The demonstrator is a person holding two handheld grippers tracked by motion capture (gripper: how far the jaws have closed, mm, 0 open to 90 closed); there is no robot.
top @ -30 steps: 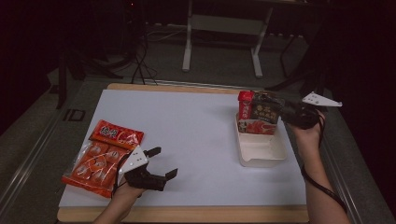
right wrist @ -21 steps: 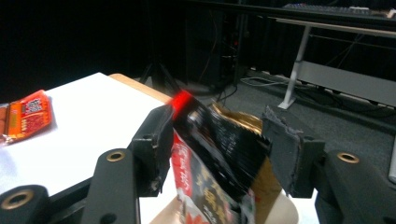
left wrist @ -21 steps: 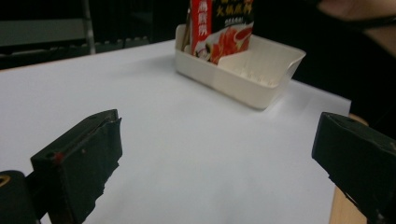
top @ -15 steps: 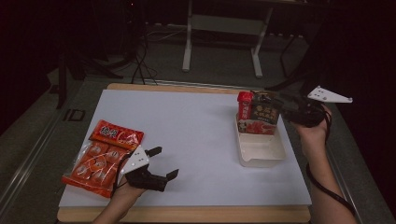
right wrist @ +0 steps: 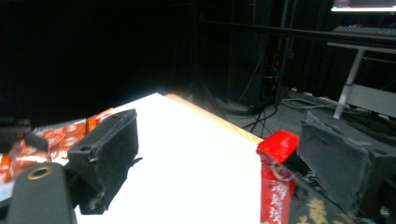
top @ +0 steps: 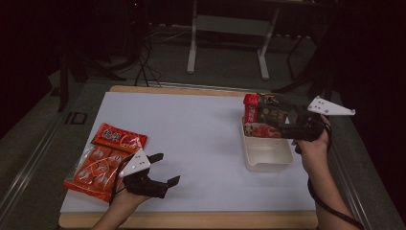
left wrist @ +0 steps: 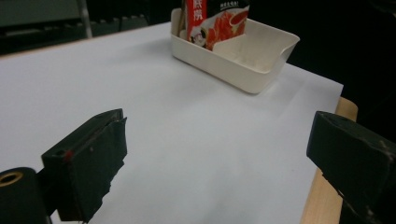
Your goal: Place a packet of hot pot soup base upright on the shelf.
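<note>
The step in hand looks like the release after packing: two snack packets, a red one (top: pixel 251 109) and a dark one (top: pixel 271 111), stand upright at the far end of the white tray (top: pixel 266 154). The right claw (top: pixel 288 125), just beside them, has just been opening; its jaws stand wide with nothing between. The left claw (top: pixel 165 167), likewise wide and empty, rests on the counter (top: pixel 191 129), well apart from the tray. Next probably comes an orange snack bag (top: pixel 119 139), just beside that left claw.

Dim lab: white-covered table (top: pixel 191 143), metal stand legs (top: pixel 227 43), floor cables (top: pixel 143 67).
</note>
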